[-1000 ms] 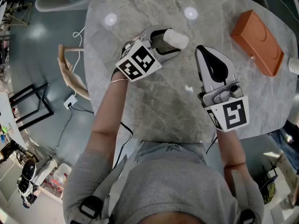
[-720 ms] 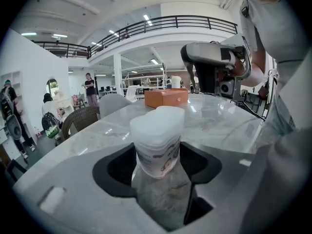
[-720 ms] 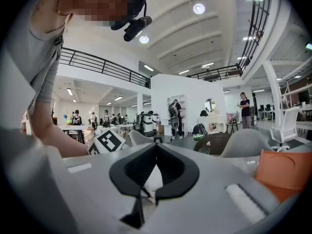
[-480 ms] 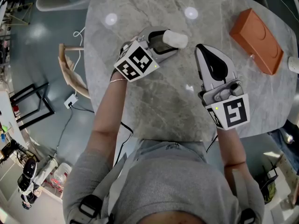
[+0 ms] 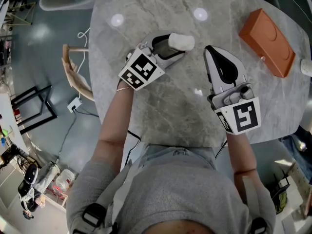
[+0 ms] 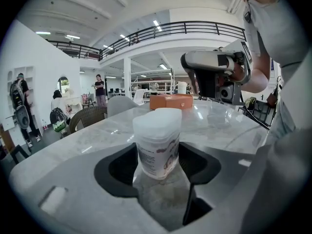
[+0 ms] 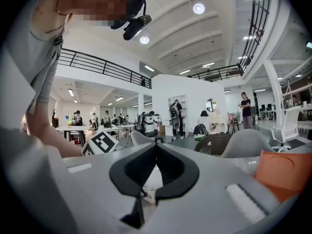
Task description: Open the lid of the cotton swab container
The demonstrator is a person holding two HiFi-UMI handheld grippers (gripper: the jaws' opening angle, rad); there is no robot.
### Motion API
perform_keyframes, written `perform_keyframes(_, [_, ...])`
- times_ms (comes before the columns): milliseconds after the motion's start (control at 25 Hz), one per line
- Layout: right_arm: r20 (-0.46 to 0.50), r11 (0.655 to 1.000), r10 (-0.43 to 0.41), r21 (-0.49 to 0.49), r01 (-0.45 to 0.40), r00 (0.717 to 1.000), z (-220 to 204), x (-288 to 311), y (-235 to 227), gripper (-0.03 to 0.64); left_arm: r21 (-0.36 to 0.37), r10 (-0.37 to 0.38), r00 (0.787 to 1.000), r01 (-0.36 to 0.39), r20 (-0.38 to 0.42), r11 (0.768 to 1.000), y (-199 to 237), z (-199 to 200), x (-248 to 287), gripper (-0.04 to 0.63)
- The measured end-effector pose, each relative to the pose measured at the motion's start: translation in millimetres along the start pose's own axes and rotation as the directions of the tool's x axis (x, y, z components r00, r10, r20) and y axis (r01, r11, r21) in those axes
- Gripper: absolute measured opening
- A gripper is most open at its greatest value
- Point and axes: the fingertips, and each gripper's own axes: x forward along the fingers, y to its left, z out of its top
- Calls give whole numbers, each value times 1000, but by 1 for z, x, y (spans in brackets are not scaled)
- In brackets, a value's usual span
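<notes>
Task barely begun: the cotton swab container [image 5: 181, 41] stood on the table [image 5: 161, 106] between the fingers of the left gripper [image 5: 170, 48]. Its jaws had just been closing but stood apart round the container (no firm pinch was evident), and the lid [image 6: 157, 121] sat unopened. The right gripper [image 5: 212, 55], jaws together and empty, hung beside it, short of the lid. Only the left gripper view showed the lid seated above the printed label. Only the head view showed the gap between the grippers. The right gripper view confirmed its jaws met.
</notes>
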Motion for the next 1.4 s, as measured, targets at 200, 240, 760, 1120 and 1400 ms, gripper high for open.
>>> perform_keyframes(200, [2, 1000, 5, -11, -5, 1000, 3, -1, 2, 3, -3, 16, 1000, -16, 22, 1000, -8, 2, -5, 264])
perform_keyframes(240, [2, 1000, 6, -13, -6, 1000, 4, -2, 2, 3, -5, 19, 999, -19, 26, 1000, -9, 3, -6, 264])
perform_keyframes(760, [11, 999, 25, -24, -25, 1000, 10, -9, 15, 3, -33, 53, 996, -51, 68, 998, -25, 15, -23, 264])
perform_keyframes(1120, [27, 998, 34, -45, -33, 999, 22, -18, 26, 3, -30, 59, 992, -55, 113, 998, -40, 39, -43, 262])
perform_keyframes(1400, [41, 997, 43, -64, -40, 998, 33, -28, 34, 3, -8, 58, 990, -57, 129, 998, -53, 57, -56, 262])
